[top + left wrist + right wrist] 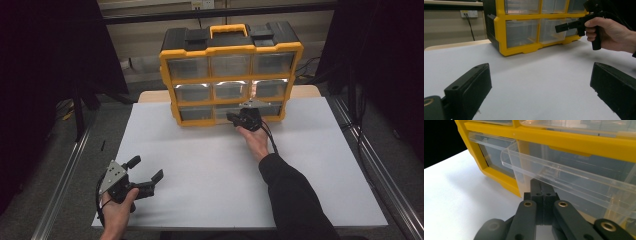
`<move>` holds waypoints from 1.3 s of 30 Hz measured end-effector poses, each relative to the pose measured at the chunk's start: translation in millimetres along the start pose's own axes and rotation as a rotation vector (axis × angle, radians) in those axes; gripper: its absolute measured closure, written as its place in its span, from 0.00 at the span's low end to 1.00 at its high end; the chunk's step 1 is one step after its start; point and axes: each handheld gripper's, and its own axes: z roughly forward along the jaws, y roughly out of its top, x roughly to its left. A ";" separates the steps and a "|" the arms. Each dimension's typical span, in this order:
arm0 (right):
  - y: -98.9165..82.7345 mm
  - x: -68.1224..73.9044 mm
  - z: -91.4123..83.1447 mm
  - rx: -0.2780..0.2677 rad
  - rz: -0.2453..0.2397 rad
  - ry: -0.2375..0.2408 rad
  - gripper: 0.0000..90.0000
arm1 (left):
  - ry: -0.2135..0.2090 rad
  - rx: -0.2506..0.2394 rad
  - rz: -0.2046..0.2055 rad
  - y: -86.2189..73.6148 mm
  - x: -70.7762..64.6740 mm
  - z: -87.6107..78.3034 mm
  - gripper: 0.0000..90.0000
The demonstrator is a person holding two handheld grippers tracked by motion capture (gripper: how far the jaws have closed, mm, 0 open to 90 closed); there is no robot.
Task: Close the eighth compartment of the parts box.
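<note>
While the organizer stands at the table's far edge, its bottom middle drawer juts out, its lip pinched by the right gripper. Left gripper hovers wide-jawed near the front-left corner, bare surface between.

The black two-jaw left gripper, held in a bare hand at the near left corner of the white table, has its jaws spread wide. The black right gripper, on an outstretched dark-sleeved arm, has its jaws pressed together at the table's far edge.
</note>
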 end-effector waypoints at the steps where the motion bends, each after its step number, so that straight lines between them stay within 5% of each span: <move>1: 0.1 -0.2 0.1 0.000 0.004 -0.001 1.00 | 0.000 -0.001 0.000 0.0 0.0 0.0 0.04; 39: 5.2 -5.3 9.2 0.003 0.011 -0.038 1.00 | 0.005 -0.003 -0.001 0.5 0.5 -0.7 0.04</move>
